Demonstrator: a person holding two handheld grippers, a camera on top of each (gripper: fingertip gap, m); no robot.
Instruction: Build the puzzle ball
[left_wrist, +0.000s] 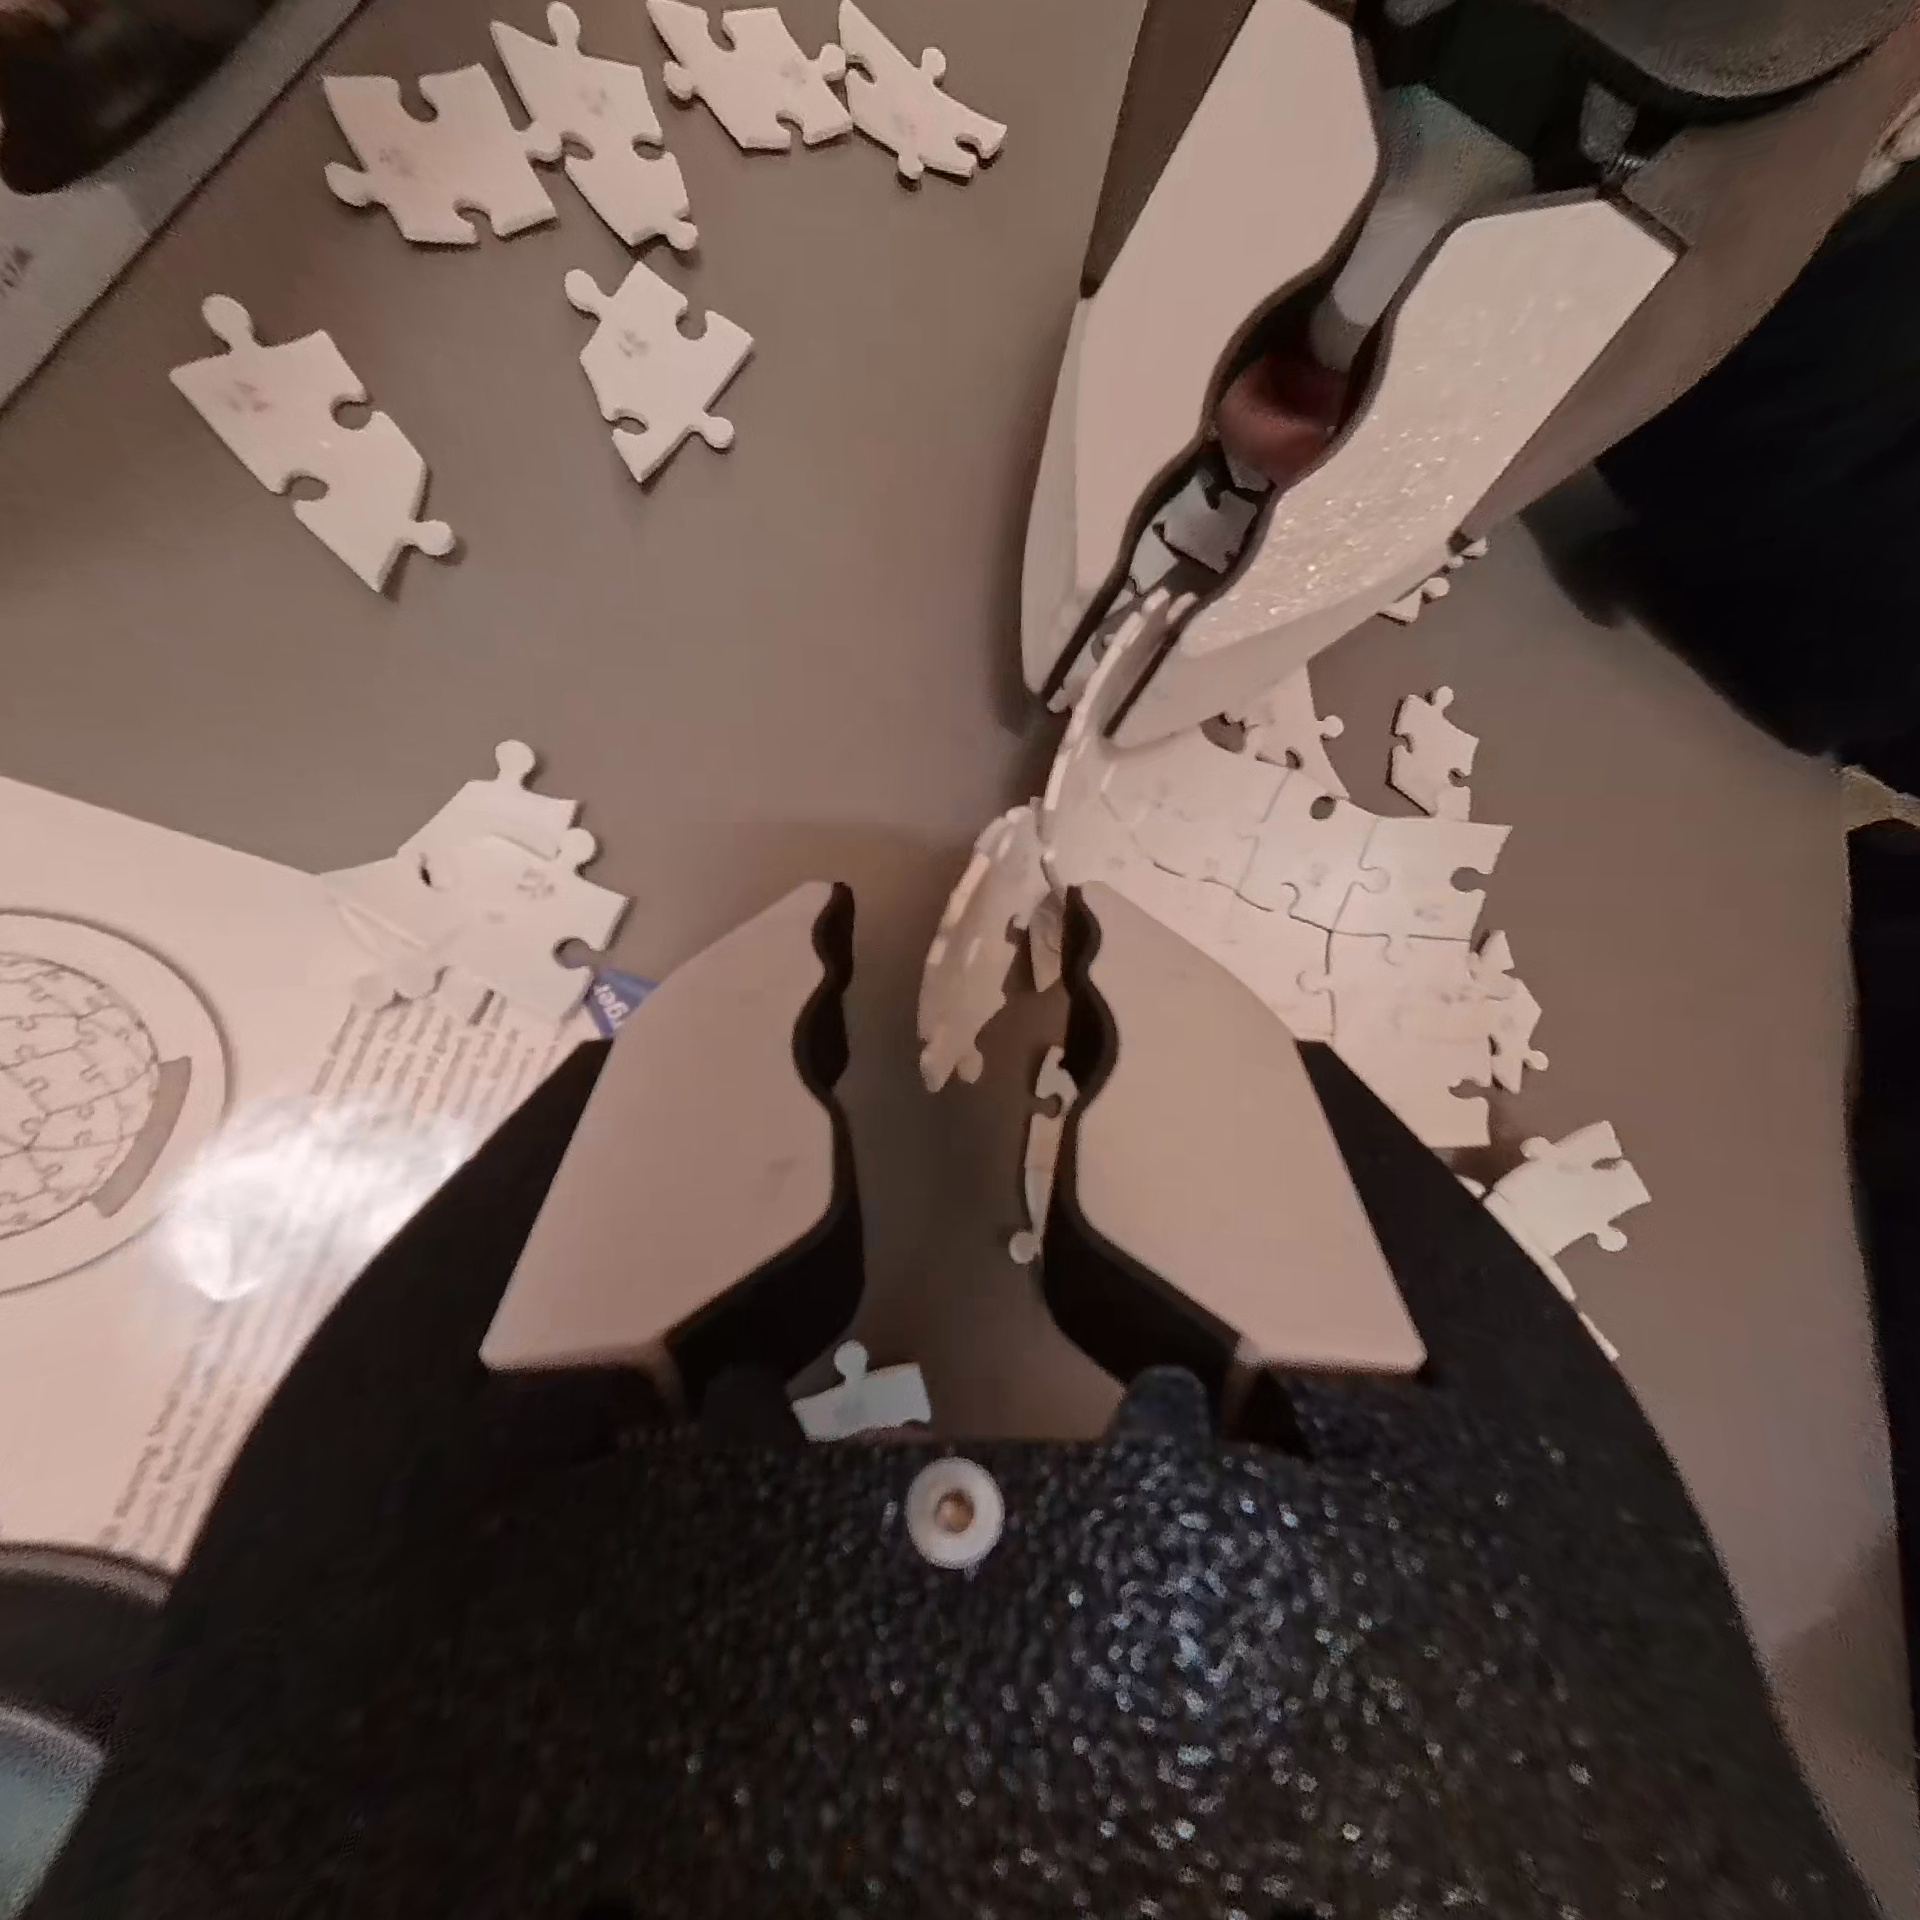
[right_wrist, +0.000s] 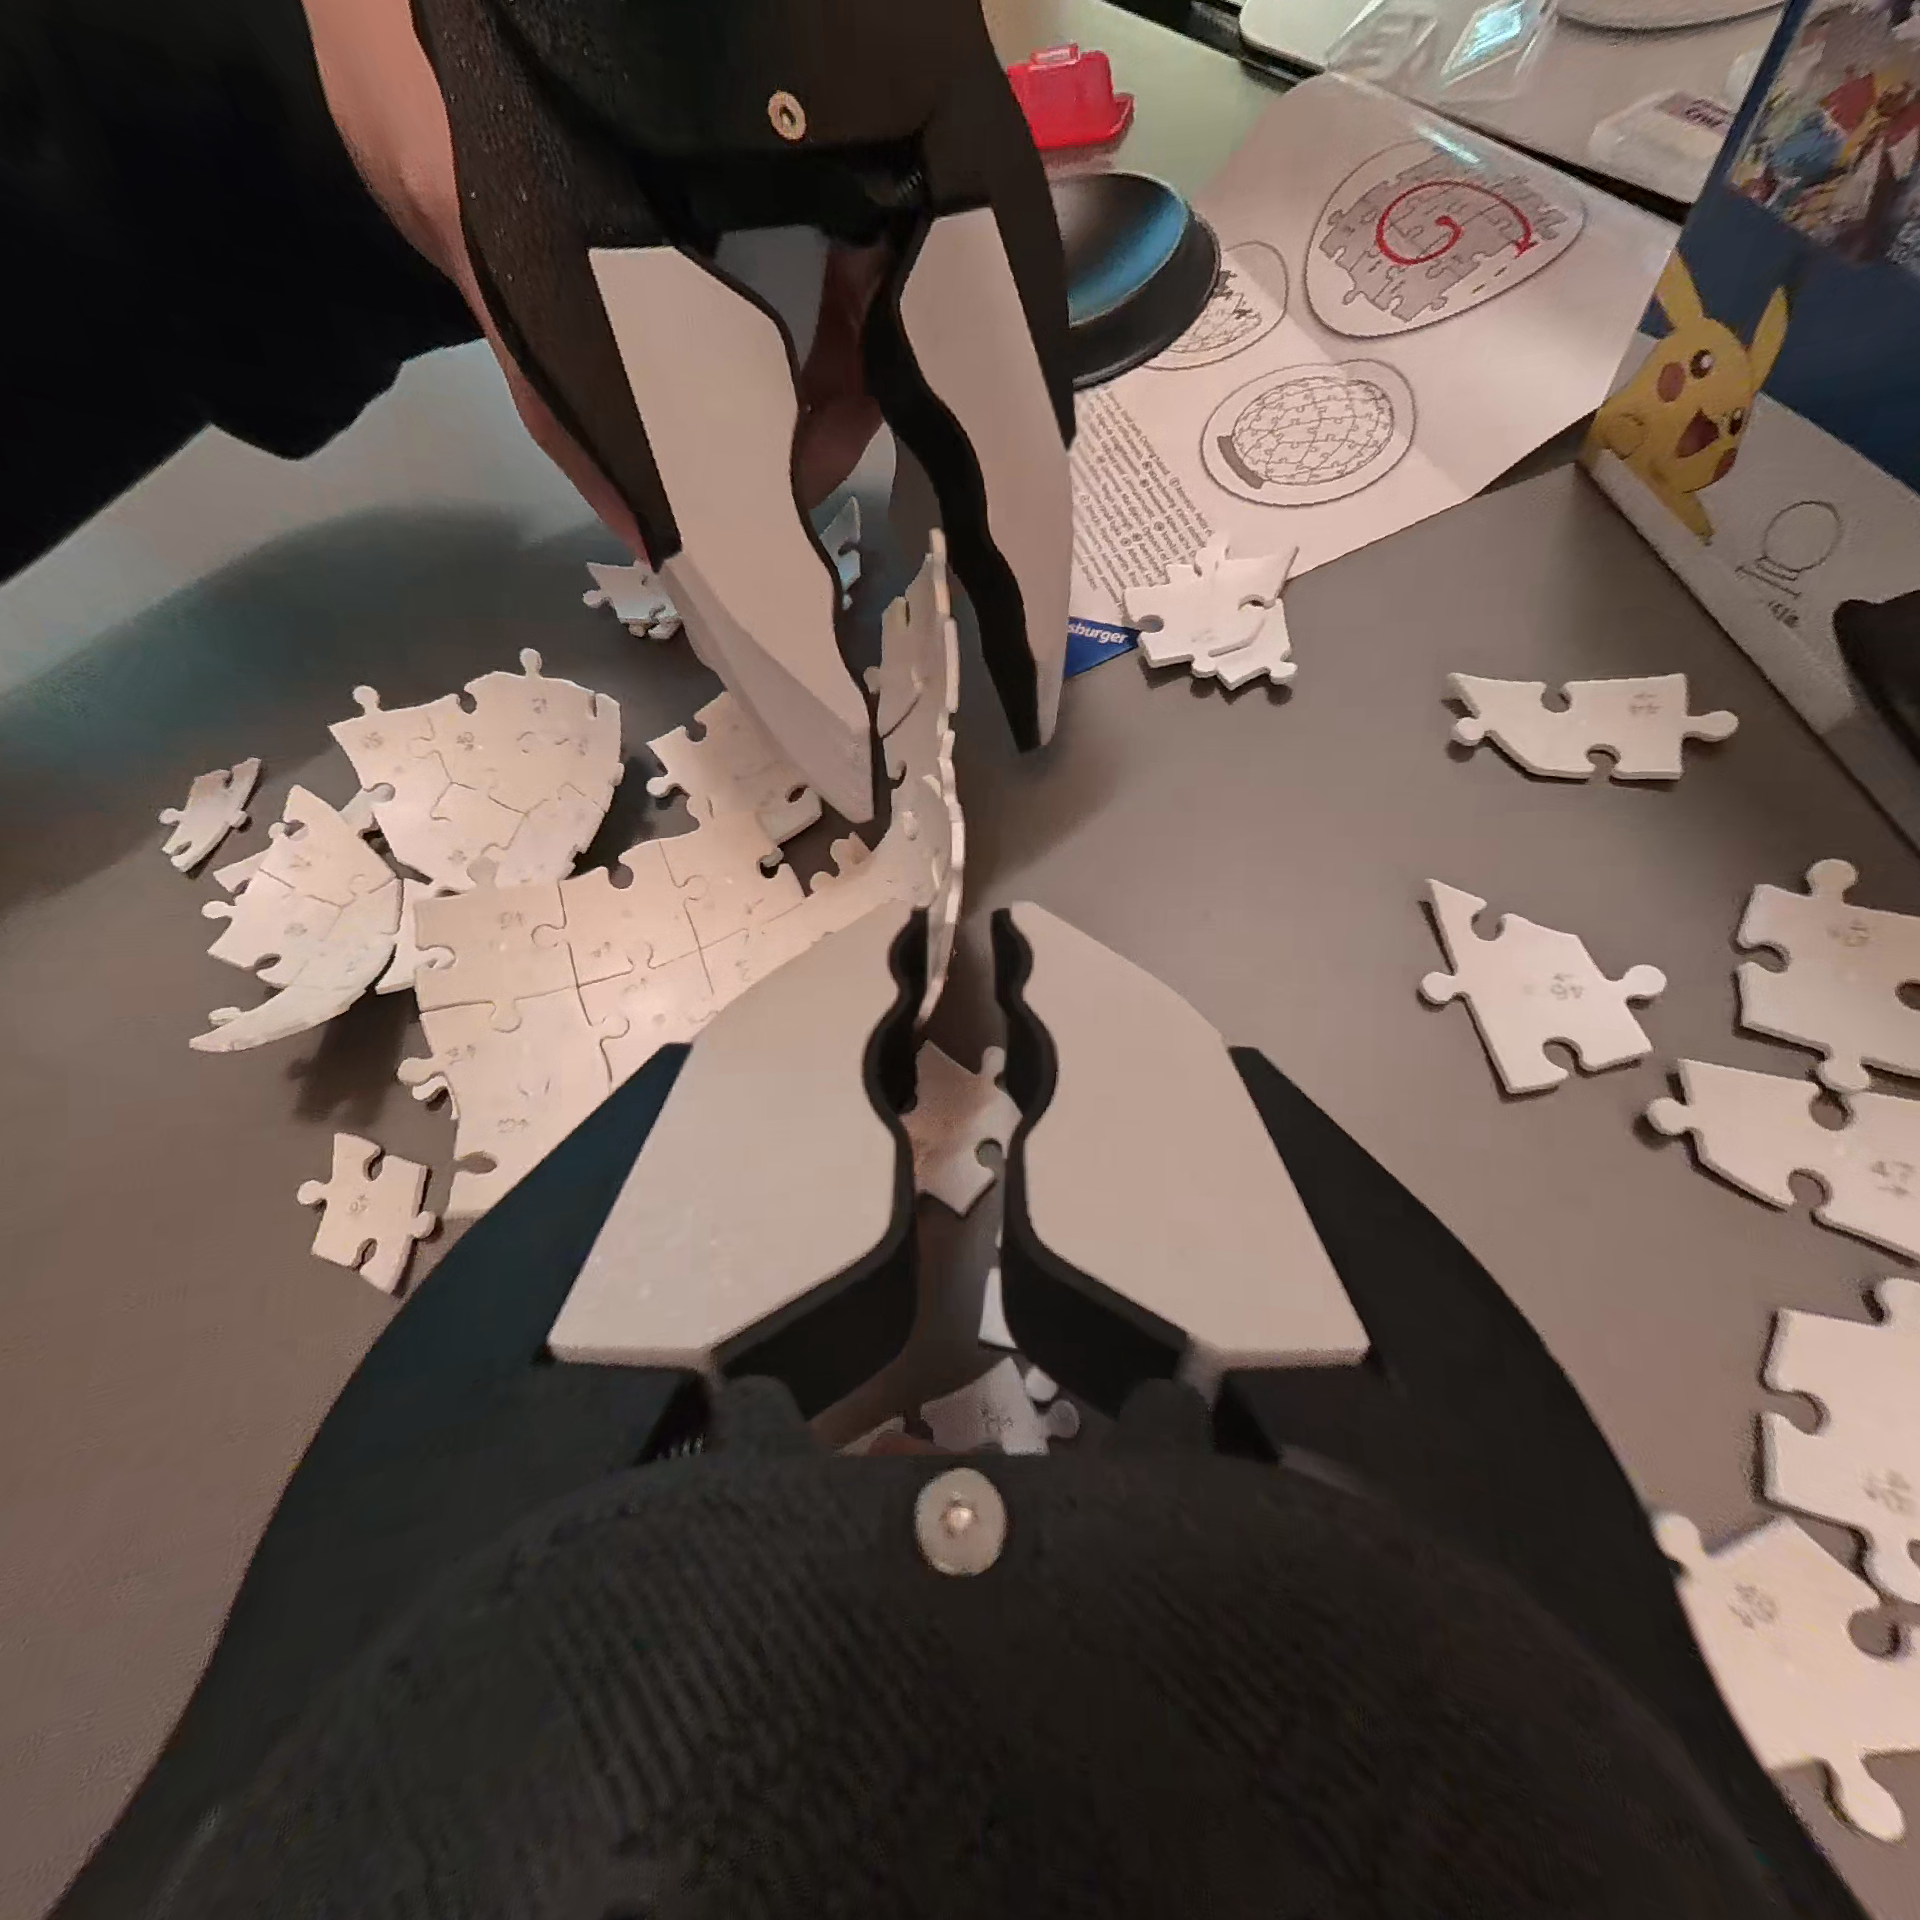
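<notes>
A white assembled puzzle section (right_wrist: 582, 966) lies on the grey table, and its right edge curls up into a raised curved strip (right_wrist: 935, 665). My right gripper (right_wrist: 961, 920) is shut on the near end of that strip; it enters the left wrist view (left_wrist: 1091, 707) from the top right. My left gripper (left_wrist: 956, 899) is open, and its fingers straddle the raised strip (left_wrist: 977, 935) without closing on it. It also hangs down from above in the right wrist view (right_wrist: 945, 748). The flat part of the section (left_wrist: 1299, 862) lies to the right.
Loose white pieces (left_wrist: 436, 156) lie spread on the table, more of them to my right (right_wrist: 1538, 987). Two smaller curved assembled parts (right_wrist: 488, 758) (right_wrist: 301, 914) lie at the left. An instruction sheet (right_wrist: 1351, 312), a black stand (right_wrist: 1132, 260) and the puzzle box (right_wrist: 1818, 208) are behind. The tips of both grippers are at nearly the same place.
</notes>
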